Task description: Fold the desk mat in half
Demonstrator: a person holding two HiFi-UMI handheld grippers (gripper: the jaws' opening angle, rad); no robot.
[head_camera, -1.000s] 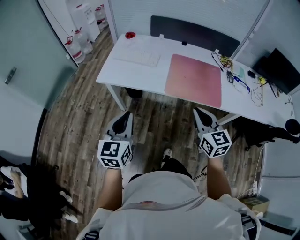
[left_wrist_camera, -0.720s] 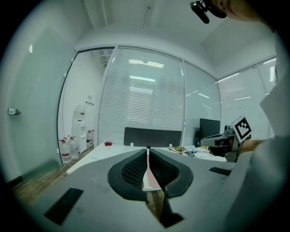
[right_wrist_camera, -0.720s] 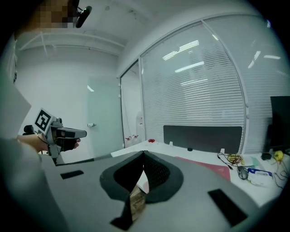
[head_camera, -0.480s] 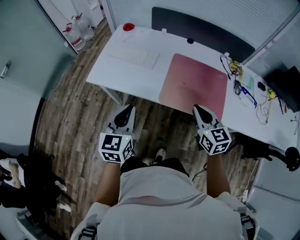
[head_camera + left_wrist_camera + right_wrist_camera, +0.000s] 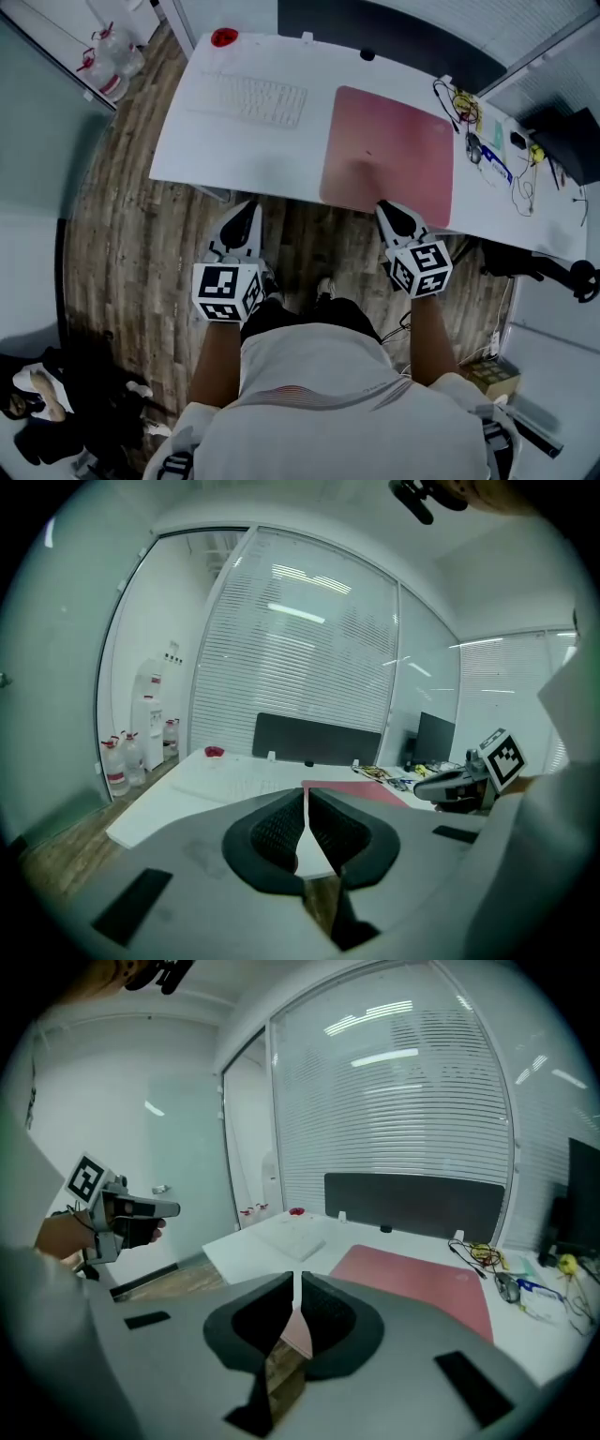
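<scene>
Desk mat (image 5: 389,150): lay flat, unfolded.
Left gripper (image 5: 246,212): clenched, empty, at mat's 8 o'clock.
Right gripper (image 5: 390,208): jaws had just been opening a crack, empty, at mat's 6 o'clock.

Before me the desk mat (image 5: 387,155) lies flat on the worktop (image 5: 206,155), right of its middle and reaching the near edge. The keyboard (image 5: 247,97) lies left of the mat, apart from it. A small round thing (image 5: 223,37) sits behind the keyboard at the far-left corner. Cables (image 5: 459,117) lie just right of the mat. A panel (image 5: 375,33) stands along the far edge.

Desk mat (image 5: 389,155) looks matt, desk (image 5: 234,159) smooth, floor (image 5: 141,244) wood-grained.
</scene>
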